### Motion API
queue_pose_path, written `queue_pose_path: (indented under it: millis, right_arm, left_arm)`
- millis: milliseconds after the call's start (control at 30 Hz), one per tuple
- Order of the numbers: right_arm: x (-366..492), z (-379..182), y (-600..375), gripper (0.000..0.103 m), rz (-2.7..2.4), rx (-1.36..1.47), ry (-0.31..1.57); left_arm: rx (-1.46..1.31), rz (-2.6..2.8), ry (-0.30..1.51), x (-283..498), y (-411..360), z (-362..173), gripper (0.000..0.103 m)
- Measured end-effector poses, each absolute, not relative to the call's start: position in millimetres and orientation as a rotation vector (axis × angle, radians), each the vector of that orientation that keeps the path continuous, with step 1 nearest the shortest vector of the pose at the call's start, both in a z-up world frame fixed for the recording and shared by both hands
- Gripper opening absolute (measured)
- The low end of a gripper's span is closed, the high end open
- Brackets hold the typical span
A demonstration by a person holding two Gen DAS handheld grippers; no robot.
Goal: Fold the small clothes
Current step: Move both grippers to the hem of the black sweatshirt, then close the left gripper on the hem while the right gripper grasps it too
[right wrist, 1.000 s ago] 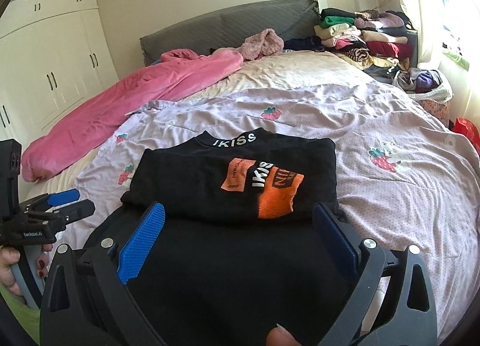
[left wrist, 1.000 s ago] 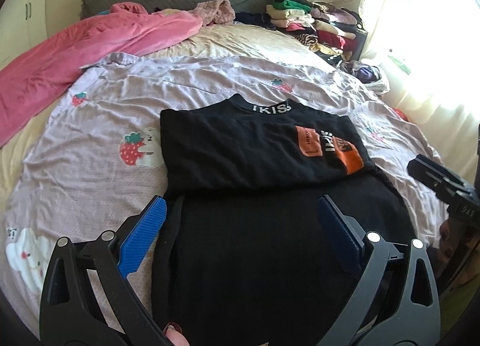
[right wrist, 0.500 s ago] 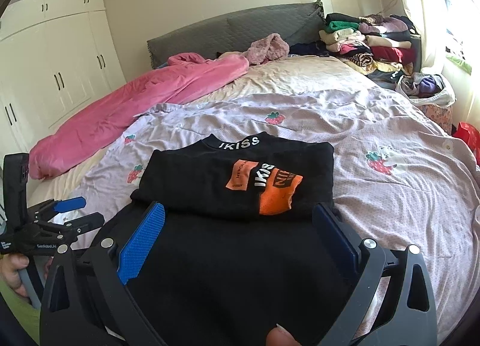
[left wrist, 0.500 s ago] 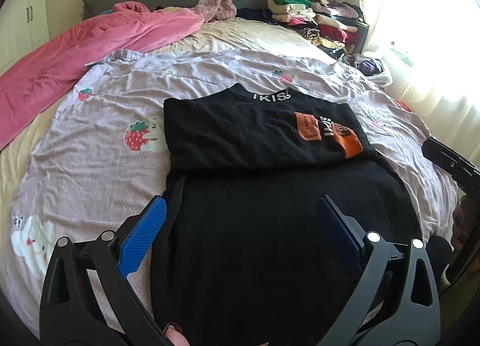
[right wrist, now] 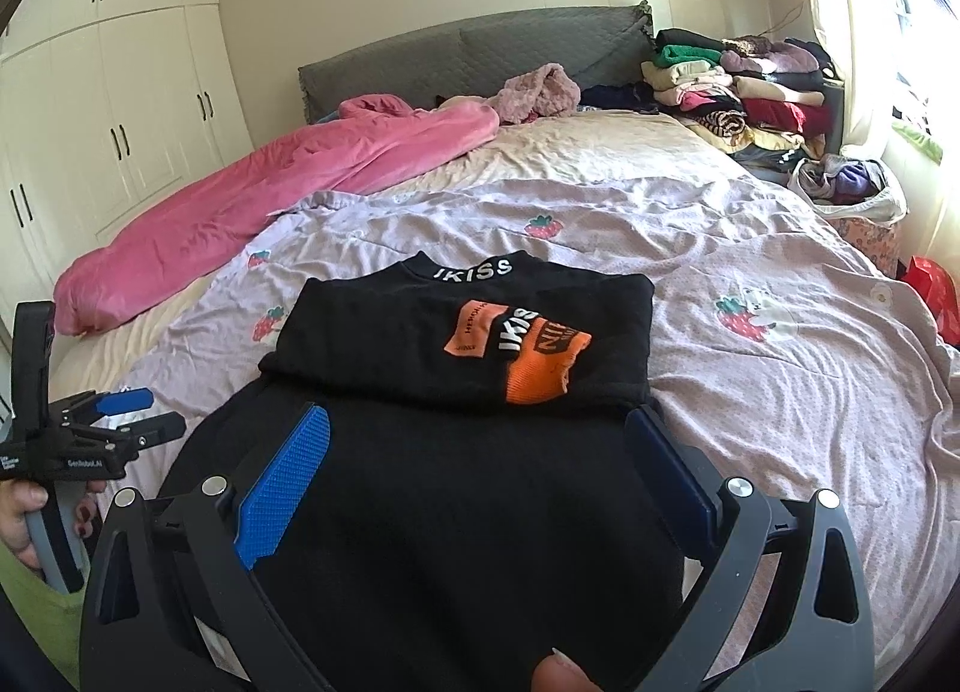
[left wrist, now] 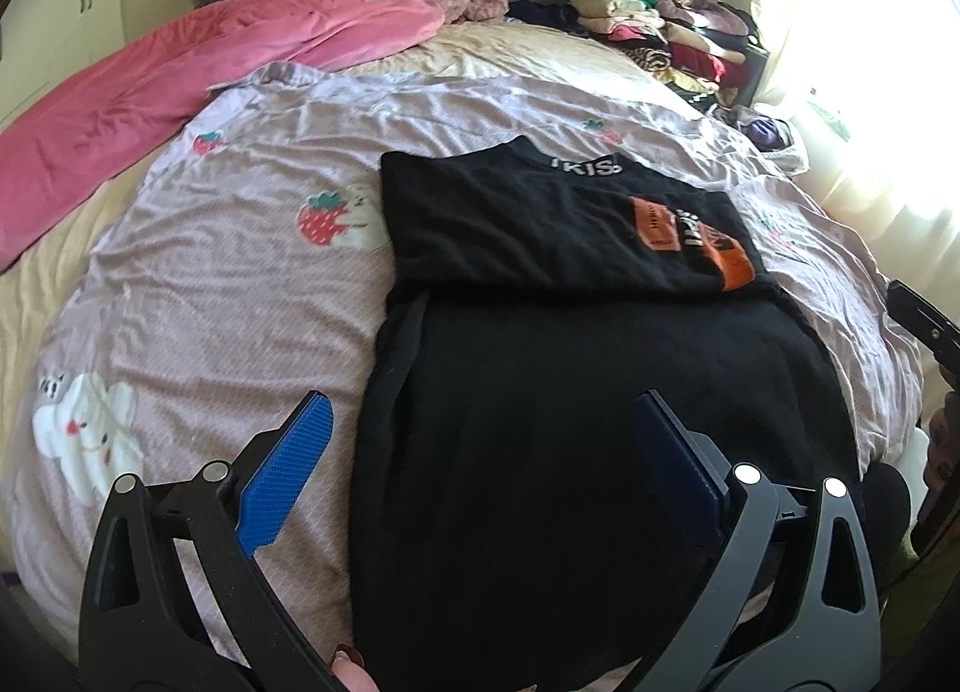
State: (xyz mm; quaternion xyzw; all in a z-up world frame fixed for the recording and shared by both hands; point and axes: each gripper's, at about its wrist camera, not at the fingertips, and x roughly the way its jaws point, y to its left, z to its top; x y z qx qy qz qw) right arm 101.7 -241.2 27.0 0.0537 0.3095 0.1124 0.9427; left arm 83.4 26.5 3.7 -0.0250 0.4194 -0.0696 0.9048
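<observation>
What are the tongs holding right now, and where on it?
Nothing. The left tongs and right tongs are both open above the black shirt, which lies partly folded on the bed's lilac cover; no cloth sits between the blue pads.

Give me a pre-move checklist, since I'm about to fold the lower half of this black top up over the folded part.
1. Left gripper open and empty: ok.
2. Right gripper open and empty: ok.
3. Black top lies flat on the lilac quilt: ok.
4. Upper part, with its orange print, already folded square: ok.
5. Bottom hem reachable: cannot tell, it is hidden below both views.
6. Pink blanket apart from the top: ok.
</observation>
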Motion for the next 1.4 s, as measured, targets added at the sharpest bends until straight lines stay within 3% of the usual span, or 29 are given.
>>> queue_pose_path:
  millis: [833,1033,1100,1200,1400]
  right_arm:
    - [68,-17,-265,0.098,0.171,0.052,0.756]
    - [58,-26,-272,0.098,0.159,0.053,0.785]
    - [55,-29,-276,0.098,0.161,0.057,0.796]
    - [50,-34,-281,0.098,0.156,0.061,0.814]
    - [39,-45,-291,0.098,0.14,0.072,0.859]
  left_arm:
    - [-0.098,-0.083,0.995,42,77,-40,0.093]
    - [-0.12,-0.118,1.019,35,79,-46,0.076]
    - [-0.124,-0.133,1.036,34,77,-49,0.061]
    - [-0.129,-0.161,1.06,30,74,-56,0.054]
    - [-0.132,-0.185,1.072,21,70,-61,0.052]
